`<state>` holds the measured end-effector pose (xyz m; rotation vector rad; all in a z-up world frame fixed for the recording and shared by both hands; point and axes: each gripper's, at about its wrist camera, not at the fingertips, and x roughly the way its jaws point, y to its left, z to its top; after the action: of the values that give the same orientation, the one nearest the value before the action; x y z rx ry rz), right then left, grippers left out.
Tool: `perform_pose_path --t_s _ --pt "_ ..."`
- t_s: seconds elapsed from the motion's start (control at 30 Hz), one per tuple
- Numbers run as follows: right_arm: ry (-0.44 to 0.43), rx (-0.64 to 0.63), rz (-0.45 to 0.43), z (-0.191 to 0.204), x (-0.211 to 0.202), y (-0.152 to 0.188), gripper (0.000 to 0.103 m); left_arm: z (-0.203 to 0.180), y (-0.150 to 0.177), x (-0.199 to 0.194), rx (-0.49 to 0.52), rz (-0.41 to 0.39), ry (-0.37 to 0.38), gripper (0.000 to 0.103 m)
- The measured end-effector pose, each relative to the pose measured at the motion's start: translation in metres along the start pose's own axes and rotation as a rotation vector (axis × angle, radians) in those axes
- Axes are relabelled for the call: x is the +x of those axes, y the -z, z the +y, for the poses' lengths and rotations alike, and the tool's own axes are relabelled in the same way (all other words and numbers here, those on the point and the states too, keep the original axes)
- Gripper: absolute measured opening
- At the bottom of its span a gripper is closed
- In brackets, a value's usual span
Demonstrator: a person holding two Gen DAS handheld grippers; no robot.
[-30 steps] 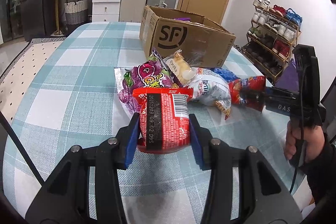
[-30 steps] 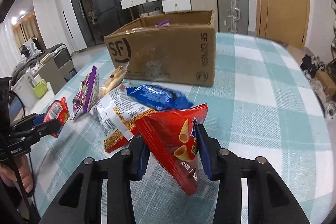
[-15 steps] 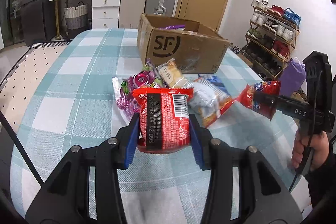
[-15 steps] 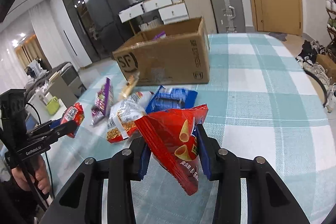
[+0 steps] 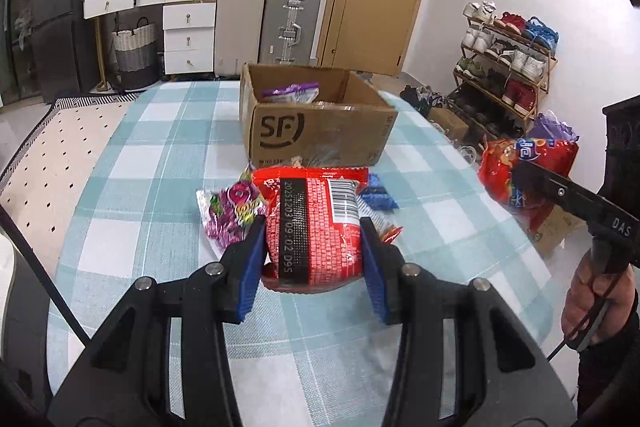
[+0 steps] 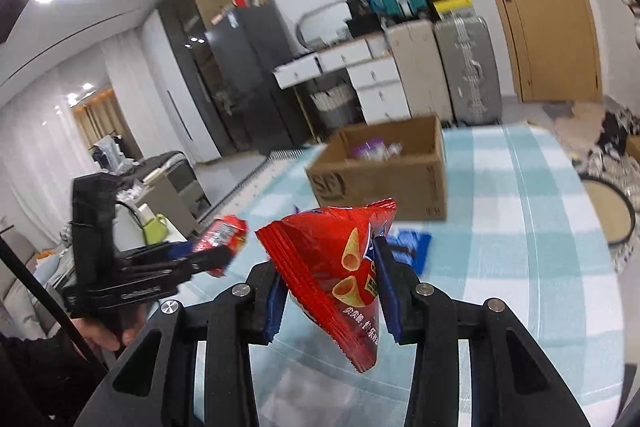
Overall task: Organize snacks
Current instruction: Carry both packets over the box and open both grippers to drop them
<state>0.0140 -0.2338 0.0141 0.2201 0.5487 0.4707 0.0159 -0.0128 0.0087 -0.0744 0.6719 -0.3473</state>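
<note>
Two grippers, left gripper (image 5: 314,249) clamping red packet (image 5: 316,227), right gripper (image 6: 330,291) clamping cone-snack bag (image 6: 336,267)

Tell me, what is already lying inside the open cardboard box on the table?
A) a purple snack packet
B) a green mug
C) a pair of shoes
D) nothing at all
A: in the left wrist view, a purple snack packet shows over the rim of the cardboard box, and purple also shows inside it in the right wrist view.
</note>
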Motion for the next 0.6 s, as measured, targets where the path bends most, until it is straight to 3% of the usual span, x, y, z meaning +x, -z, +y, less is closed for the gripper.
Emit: perform_pose_path --t_s 0.3,0.6 --pt "-0.023 -0.081 -0.097 0.035 -0.041 -0.056 0.04 -0.017 -0.065 -0.028 0.017 -0.032 0.054 0.041" --pt "-0.061 -0.098 -0.111 0.046 -0.031 -0.116 0.04 -0.033 -0.138 -0.025 0.067 -0.027 0.045 0.041"
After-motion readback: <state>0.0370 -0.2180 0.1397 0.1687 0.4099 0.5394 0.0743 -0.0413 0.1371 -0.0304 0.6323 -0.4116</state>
